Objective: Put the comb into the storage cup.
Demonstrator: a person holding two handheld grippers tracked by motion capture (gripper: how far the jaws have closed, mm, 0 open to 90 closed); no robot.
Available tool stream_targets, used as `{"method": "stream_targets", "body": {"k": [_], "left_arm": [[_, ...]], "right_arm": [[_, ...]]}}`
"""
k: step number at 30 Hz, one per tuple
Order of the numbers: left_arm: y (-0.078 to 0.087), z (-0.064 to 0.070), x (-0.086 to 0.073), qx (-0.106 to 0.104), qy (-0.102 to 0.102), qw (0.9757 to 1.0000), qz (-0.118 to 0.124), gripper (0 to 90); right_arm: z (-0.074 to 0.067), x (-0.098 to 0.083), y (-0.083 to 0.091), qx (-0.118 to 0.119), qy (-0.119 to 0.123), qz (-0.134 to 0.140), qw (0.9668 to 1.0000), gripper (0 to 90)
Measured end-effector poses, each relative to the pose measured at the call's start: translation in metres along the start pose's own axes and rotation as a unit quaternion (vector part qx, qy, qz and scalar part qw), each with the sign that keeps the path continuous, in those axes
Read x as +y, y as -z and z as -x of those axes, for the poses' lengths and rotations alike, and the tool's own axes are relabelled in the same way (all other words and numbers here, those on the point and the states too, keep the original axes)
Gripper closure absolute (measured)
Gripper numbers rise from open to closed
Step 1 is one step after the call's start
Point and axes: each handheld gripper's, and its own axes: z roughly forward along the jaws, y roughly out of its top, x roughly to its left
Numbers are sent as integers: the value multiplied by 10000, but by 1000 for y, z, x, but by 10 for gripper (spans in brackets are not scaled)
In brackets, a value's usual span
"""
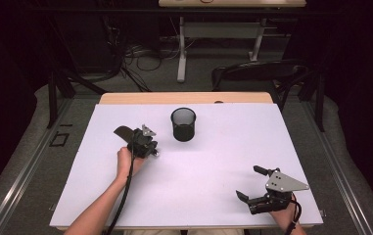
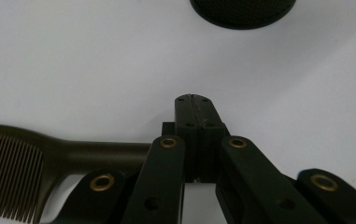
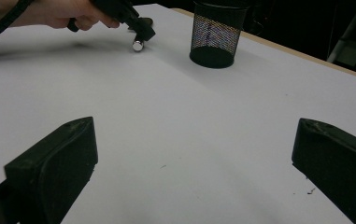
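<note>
Over on the left half of the white tabletop (image 1: 198,196), the left gripper (image 1: 125,133) is sitting low with a dark comb (image 2: 31,163) pinched in it. From the left gripper view the fingers (image 2: 199,135) are pressing flat together, and the comb's handle is running in sideways right behind them, teeth pointing down toward the bottom of that view. So I'm calling it clamped on the handle, though the actual contact spot is getting hidden behind the linkage. In the high view the comb is poking out to the left of the gripper, away from the cup.

Near the far middle of the tabletop a black mesh pen cup (image 1: 183,124) is standing upright, just beside the left gripper, off to its right. It's not touching anything. Can't tell what's inside from these angles.

Down at the near right corner the right gripper (image 1: 248,182) is hanging out with its fingers (image 3: 54,163) spread wide apart, nothing between them, just bare white surface. It's sitting well apart from both the cup and the comb.
</note>
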Motion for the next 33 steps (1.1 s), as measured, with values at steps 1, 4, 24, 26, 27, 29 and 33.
{"method": "stream_targets", "body": {"k": [1, 4, 24, 26, 27, 29, 33], "left_arm": [[1, 0, -1, -4, -22, 10000, -24, 900], [3, 2, -4, 24, -86, 10000, -43, 900], [23, -4, -26, 195, -179, 9995, -183, 900], [23, -5, -27, 244, -180, 9993, -206, 900], [24, -5, -28, 256, -176, 9993, -199, 900], [25, -6, -29, 286, -201, 9991, -247, 900], [26, -8, -31, 362, -228, 9987, -287, 900]], "right_arm": [[0, 0, 0, -5, -4, 1, 10000, 0], [0, 0, 1, 2, -8, -25, 10000, 0], [0, 0, 0, -12, 18, -4, 10000, 0], [0, 0, 0, -13, 14, -5, 10000, 0], [0, 0, 0, -13, 16, -4, 10000, 0], [0, 0, 0, -6, 9, -7, 10000, 0], [0, 0, 1, -9, 10, 7, 10000, 0]]}}
